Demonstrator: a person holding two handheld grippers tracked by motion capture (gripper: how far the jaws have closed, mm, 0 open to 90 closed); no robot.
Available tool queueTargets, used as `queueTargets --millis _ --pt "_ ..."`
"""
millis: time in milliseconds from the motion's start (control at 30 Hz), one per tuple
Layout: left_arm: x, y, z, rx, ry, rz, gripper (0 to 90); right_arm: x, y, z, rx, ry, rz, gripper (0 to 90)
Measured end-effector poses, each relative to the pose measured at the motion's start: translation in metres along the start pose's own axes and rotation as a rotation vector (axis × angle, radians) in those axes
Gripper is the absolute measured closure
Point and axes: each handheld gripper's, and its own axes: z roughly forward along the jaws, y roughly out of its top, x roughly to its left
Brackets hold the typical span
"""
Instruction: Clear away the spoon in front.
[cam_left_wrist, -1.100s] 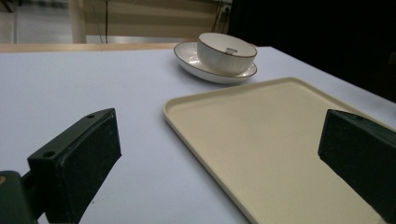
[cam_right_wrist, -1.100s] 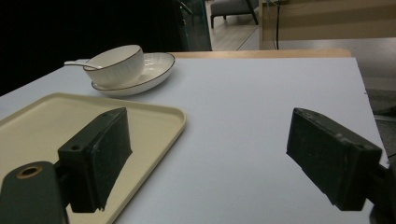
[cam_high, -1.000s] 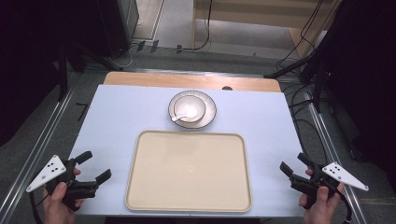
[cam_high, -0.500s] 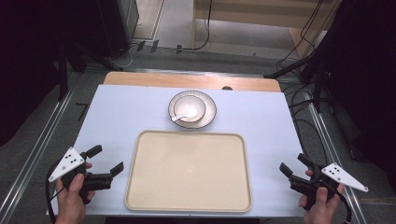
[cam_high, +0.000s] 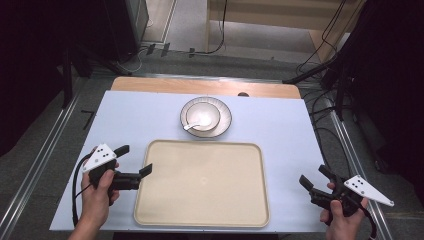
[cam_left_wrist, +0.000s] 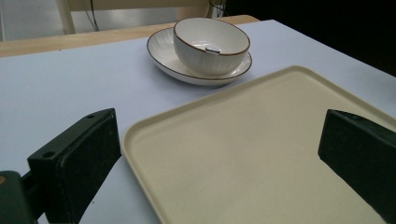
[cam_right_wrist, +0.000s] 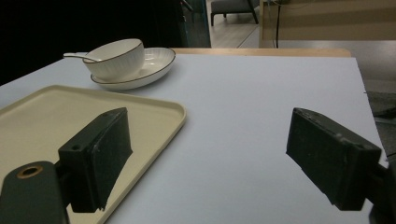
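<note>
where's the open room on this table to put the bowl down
The tray is bare all over. The blue table is free right of the plate and left of it. The crowded spot is the bowl with spoon. The left gripper straddles the tray's left edge.

The high view looks steeply down on the tray (cam_high: 202, 185) from above its near edge, while the two gripper views skim low and close across its left (cam_left_wrist: 261, 154) and right (cam_right_wrist: 70, 121) corners, all three sharing the bowl (cam_high: 202, 116) beyond it.
</note>
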Motion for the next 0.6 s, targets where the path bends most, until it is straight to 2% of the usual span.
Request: queueTargets --millis 233,433,600 --pt "-0.005 0.016 0.026 0.02 -0.006 -0.003 0.0 0.003 0.0 0.002 0.01 -0.026 -0.014 16.4" --pt "-0.006 0.023 0.046 0.043 -0.017 -0.007 0.0 0.003 -0.001 0.002 0.0 -0.012 -0.012 16.5" --pt "-0.005 0.026 0.059 0.058 -0.03 -0.029 0.0 0.003 -0.001 0.002 0.01 -0.003 -0.014 16.4"
